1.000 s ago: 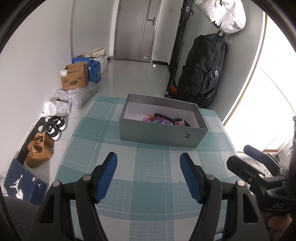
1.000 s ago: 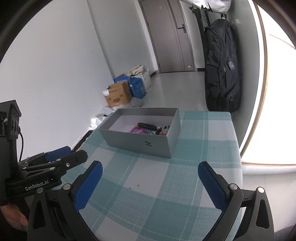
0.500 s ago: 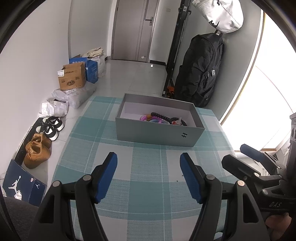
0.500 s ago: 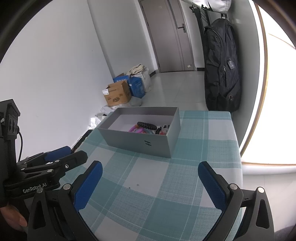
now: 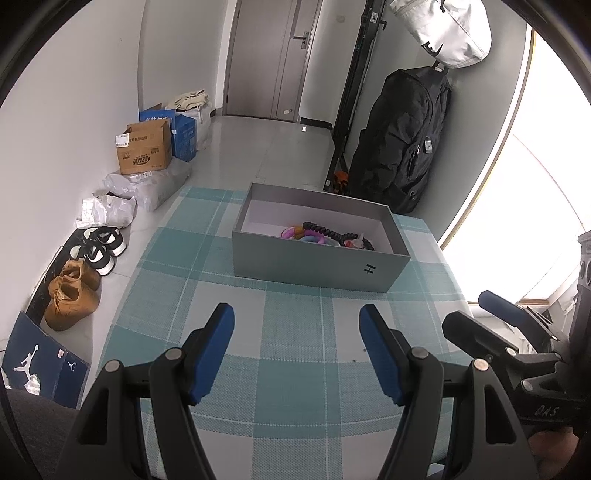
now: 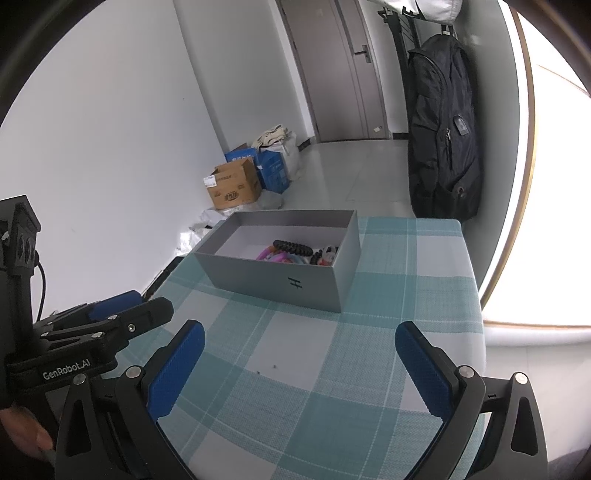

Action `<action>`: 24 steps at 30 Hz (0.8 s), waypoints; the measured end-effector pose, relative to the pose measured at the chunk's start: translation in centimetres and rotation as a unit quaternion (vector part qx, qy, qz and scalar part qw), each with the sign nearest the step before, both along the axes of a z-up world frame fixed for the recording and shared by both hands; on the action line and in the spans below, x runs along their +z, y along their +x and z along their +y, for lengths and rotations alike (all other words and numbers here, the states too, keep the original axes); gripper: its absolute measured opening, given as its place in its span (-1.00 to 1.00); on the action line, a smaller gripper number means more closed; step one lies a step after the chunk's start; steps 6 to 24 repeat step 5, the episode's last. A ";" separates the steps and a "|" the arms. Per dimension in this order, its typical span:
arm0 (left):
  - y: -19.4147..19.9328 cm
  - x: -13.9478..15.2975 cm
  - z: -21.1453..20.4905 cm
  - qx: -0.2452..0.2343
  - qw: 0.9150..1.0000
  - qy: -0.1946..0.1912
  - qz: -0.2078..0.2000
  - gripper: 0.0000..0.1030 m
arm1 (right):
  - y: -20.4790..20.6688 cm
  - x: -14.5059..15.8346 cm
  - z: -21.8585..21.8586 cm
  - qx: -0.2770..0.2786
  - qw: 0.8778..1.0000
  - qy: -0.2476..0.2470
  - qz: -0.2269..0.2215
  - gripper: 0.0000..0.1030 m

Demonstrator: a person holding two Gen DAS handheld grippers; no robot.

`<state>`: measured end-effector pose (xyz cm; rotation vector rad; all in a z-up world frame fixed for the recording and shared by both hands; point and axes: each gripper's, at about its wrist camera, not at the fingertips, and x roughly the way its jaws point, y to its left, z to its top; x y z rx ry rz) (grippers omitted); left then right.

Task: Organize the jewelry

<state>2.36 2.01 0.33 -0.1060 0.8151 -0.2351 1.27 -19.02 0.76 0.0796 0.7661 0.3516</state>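
Teal-and-white checked cloth covers the table (image 5: 295, 369), which stands in a pale room with a grey door (image 5: 273, 55) at the far end. Toward the far side of the table sits a grey open-topped box (image 5: 317, 264), marked with a small "H" on its near wall. Inside it, gathered toward the right end, lies the jewelry: a black beaded bracelet (image 5: 325, 232) draped over pink and purple bangles (image 5: 295, 233), with a few smaller pieces beside them that are too small to make out. The left gripper (image 5: 297, 332) hovers over the near part of the cloth, well short of the box, its blue-padded fingers spread apart with nothing between them. The right gripper (image 6: 299, 343) hangs just to its right at a similar height, likewise spread wide and holding nothing. Each gripper shows at the edge of the other's view. A black backpack (image 5: 402, 147) hangs against the wall beyond the table, under a white bag (image 5: 450, 29). Along the left wall on the floor are cardboard boxes (image 5: 146, 151), plastic bags (image 5: 147, 184), black-and-white sneakers (image 5: 99, 247) and tan shoes (image 5: 72, 295).
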 end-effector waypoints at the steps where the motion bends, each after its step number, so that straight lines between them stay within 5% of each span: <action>1: 0.0 0.1 0.0 0.000 1.000 -0.002 0.000 0.28 | 0.0 0.0 0.0 0.000 1.000 0.000 0.000 1.00; 24: 0.0 0.0 0.2 0.000 1.000 -0.010 0.000 0.28 | 0.0 0.0 0.1 0.000 1.000 -0.001 0.000 1.00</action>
